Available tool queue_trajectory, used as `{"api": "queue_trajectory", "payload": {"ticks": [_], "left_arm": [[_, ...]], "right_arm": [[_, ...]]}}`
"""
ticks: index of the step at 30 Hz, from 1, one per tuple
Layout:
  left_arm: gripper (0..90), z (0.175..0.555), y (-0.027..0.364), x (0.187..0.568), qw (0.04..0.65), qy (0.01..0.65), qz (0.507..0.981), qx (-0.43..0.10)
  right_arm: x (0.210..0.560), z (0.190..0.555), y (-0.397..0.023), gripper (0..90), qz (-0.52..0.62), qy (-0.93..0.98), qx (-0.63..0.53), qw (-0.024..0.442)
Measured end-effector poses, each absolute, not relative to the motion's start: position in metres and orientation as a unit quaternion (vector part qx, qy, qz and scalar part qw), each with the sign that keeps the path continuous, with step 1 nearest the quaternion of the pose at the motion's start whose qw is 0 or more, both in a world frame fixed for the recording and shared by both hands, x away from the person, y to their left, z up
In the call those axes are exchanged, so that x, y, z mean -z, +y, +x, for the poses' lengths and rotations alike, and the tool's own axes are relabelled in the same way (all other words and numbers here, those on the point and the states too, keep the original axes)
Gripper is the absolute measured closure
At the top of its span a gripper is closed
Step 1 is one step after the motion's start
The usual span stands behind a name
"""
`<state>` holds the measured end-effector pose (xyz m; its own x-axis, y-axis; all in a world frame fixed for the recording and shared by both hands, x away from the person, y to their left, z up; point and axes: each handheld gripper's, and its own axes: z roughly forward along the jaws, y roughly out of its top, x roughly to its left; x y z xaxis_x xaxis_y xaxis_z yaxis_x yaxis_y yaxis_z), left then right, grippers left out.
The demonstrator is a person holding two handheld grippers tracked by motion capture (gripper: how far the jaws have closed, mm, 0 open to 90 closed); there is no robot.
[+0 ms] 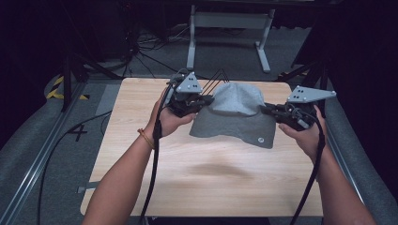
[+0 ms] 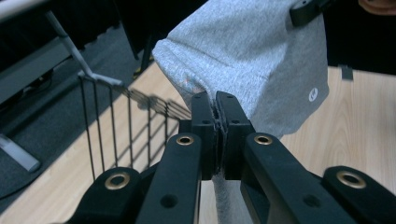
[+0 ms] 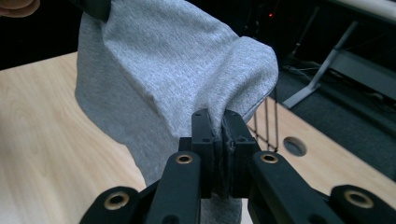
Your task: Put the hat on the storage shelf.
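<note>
Pinching opposite edges of the grey knit fabric garment [image 1: 234, 115], the left tool [image 1: 199, 104] and right tool [image 1: 271, 111] hold it clear of the pale wooden bench [image 1: 197, 173]; lifting looks done, placing or folding remains.

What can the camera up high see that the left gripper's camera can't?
High view alone: the person's forearms, the right hand and the table's whole edge.

Left gripper view alone: the left gripper close up, black jaws pinching the cloth's edge.

Both: the soft grey fabric garment with a small round white logo, the black wire rack, the light wooden table.
</note>
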<state>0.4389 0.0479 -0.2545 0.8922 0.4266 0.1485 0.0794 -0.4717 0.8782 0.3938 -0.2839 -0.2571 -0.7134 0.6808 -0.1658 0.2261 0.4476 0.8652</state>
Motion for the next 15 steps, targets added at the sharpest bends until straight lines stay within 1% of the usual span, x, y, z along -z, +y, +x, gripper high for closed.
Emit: {"api": "queue_trajectory", "payload": {"ticks": [5, 12, 13, 15], "left_arm": [[87.2, 0.451, 0.045, 0.236, 0.493, 0.159, 0.833, -0.192], [87.2, 0.473, 0.046, 0.214, 0.499, 0.169, 0.825, -0.202], [87.2, 0.478, 0.046, 0.209, 0.498, 0.174, 0.823, -0.208], [87.2, 0.482, 0.047, 0.206, 0.502, 0.176, 0.821, -0.208]], "right_arm": [[0.237, 0.403, -0.284, 85.2, 0.282, 0.807, -0.442, 0.270], [0.204, 0.427, -0.281, 85.3, 0.286, 0.795, -0.445, 0.295], [0.198, 0.435, -0.279, 85.3, 0.287, 0.792, -0.446, 0.301], [0.195, 0.438, -0.279, 85.3, 0.287, 0.791, -0.448, 0.302]]}}
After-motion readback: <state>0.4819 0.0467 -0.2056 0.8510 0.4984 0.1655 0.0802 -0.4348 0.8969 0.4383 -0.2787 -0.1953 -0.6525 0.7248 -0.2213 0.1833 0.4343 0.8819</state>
